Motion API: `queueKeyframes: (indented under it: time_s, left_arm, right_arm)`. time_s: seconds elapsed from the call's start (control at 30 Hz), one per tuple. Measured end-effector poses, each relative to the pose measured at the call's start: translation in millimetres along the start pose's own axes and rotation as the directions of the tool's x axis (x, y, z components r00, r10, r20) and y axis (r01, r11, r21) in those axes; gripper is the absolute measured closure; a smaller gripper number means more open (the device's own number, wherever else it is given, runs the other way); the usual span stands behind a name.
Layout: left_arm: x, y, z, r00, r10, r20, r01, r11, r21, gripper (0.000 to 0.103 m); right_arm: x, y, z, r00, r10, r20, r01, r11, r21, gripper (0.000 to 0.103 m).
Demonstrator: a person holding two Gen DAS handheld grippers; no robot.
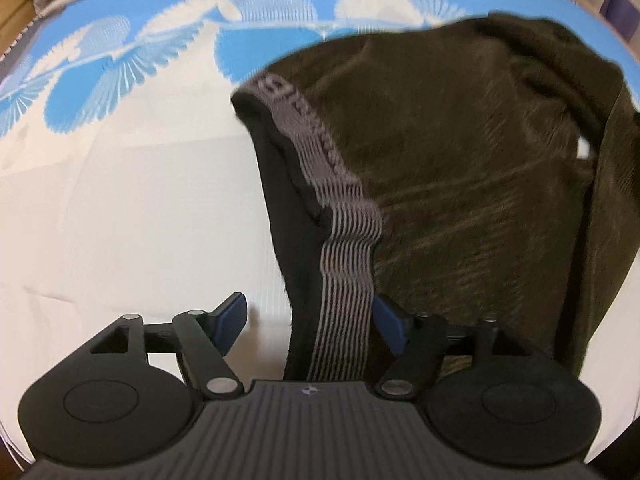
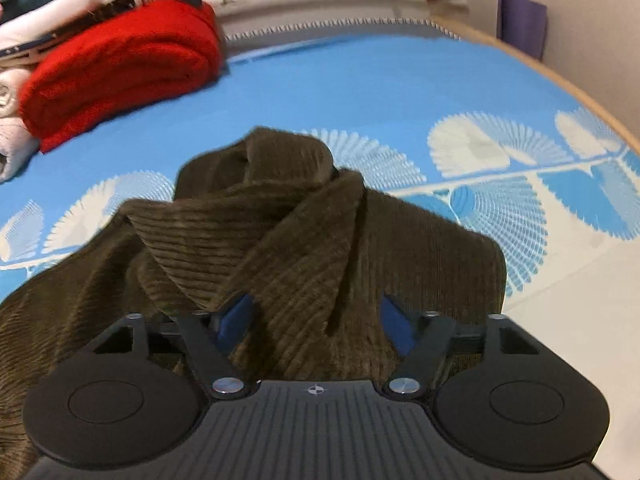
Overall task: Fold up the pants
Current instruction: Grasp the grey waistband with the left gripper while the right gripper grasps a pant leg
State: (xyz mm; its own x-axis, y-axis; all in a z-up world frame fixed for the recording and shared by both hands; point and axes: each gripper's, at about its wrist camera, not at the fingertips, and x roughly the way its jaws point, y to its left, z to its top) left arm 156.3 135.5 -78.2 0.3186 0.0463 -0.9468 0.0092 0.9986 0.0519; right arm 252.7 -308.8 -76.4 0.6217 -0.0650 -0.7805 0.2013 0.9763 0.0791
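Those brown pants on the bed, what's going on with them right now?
A person is working on the brown corduroy pants with a handheld gripper in each hand, on a blue and white sheet. The left gripper is open around the striped grey waistband, not clamping it. The right gripper is open over a bunched fold of the fabric, with cloth between its fingers. The pants are still rumpled, not yet neatly folded. A red blanket sits further back.
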Motion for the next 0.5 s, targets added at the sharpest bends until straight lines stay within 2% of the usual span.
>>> queueKeyframes:
  time_s: [0.03, 0.07, 0.1, 0.2, 0.3, 0.33, 0.37, 0.4, 0.43, 0.5]
  left_arm:
    - [4.5, -0.5, -0.3, 1.0, 0.006, -0.021, -0.006, 1.0, 0.004, 0.027]
    - [9.5, 0.1, -1.2, 0.999, 0.014, -0.045, -0.014, 1.0, 0.008, 0.026]
    - [12.0, 0.2, -2.1, 0.998, 0.016, -0.058, -0.016, 1.0, 0.009, 0.026]
    - [11.4, -2.0, -5.0, 0.998, 0.007, -0.064, -0.005, 1.0, 0.025, 0.029]
    - [7.0, -6.5, -9.7, 0.998, -0.019, -0.056, 0.021, 0.999, 0.043, 0.045]
    - [5.5, -8.0, -11.7, 0.998, -0.035, -0.052, 0.037, 0.998, 0.045, 0.057]
    - [2.8, -9.5, -14.1, 0.998, -0.05, -0.047, 0.052, 0.997, 0.049, 0.062]
    - [-0.6, -12.2, -16.9, 0.999, -0.039, -0.031, 0.041, 0.997, 0.069, 0.065]
    - [-2.7, -15.1, -19.7, 0.999, -0.028, -0.018, 0.03, 0.995, 0.091, 0.073]
    - [-9.0, -18.6, -24.9, 1.0, -0.014, 0.004, 0.013, 0.993, 0.115, 0.085]
  right_arm:
    - [0.2, -1.4, 1.5, 1.0, -0.009, 0.0, 0.009, 1.0, -0.004, 0.077]
    - [-1.8, -3.4, 3.0, 1.0, -0.013, 0.002, 0.013, 1.0, -0.009, 0.087]
    - [-6.2, -6.9, 4.9, 1.0, -0.007, 0.013, 0.007, 1.0, -0.005, 0.103]
    - [-33.0, -26.6, 11.7, 0.995, 0.035, 0.094, -0.039, 0.998, 0.039, 0.103]
    - [-72.0, -57.7, 15.8, 0.978, 0.027, 0.206, -0.046, 0.995, 0.088, 0.103]
    - [-83.2, -68.7, 14.7, 0.974, 0.029, 0.224, -0.053, 0.993, 0.102, 0.103]
    - [-92.9, -80.7, 11.2, 0.973, 0.035, 0.228, -0.061, 0.992, 0.108, 0.103]
    - [-98.9, -91.9, 5.2, 0.977, 0.053, 0.207, -0.076, 0.991, 0.108, 0.103]
    - [-101.5, -101.0, -1.7, 0.982, 0.076, 0.176, -0.096, 0.99, 0.104, 0.103]
    - [-107.8, -112.8, -16.6, 0.989, 0.07, 0.132, -0.081, 0.994, 0.077, 0.099]
